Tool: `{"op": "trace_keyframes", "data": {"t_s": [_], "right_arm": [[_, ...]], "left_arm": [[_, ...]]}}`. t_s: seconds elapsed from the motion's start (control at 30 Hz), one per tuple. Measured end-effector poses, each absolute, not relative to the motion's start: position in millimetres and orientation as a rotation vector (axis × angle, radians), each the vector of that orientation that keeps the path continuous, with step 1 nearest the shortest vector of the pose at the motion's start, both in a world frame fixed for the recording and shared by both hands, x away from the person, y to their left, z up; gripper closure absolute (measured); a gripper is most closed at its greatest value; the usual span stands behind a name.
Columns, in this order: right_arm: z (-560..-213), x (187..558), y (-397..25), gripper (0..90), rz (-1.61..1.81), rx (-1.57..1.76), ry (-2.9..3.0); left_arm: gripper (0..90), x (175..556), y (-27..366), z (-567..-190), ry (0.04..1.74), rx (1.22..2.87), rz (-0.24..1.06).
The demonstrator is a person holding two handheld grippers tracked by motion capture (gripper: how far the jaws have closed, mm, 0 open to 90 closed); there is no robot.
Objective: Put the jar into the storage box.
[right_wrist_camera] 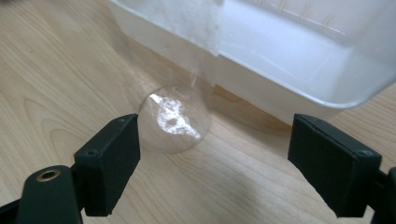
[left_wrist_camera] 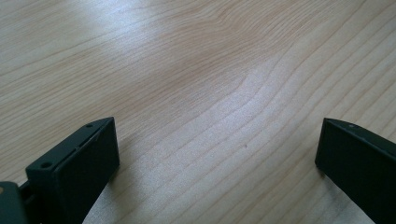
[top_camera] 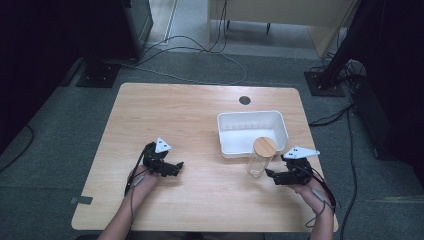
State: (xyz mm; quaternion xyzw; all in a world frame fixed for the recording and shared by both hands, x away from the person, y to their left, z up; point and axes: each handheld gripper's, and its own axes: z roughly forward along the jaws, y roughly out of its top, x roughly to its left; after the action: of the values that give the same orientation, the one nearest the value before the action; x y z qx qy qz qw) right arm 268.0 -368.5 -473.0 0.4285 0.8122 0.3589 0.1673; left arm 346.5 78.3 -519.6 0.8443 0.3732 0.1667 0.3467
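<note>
Beside the jar, right tool gapes wide, holding nothing.

Jar upright on table, before bin.

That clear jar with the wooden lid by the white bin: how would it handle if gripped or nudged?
The jar stands tall and narrow, so a high push could tip it. Its clear, glossy wall looks slippery and probably breakable. It looks empty, so likely light; the right hand-held gripper is open just before it.
</note>
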Motion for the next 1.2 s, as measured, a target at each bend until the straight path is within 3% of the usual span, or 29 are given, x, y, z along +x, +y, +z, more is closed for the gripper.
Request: {"op": "trace_keyframes", "data": {"t_s": [1.2], "right_arm": [[-473.7, 278.4, -333.5, 17.8, 1.261, 1.117, 2.178]], "left_arm": [[0.0, 346.5, 78.3, -519.6, 0.968, 2.190, 0.432]]}}
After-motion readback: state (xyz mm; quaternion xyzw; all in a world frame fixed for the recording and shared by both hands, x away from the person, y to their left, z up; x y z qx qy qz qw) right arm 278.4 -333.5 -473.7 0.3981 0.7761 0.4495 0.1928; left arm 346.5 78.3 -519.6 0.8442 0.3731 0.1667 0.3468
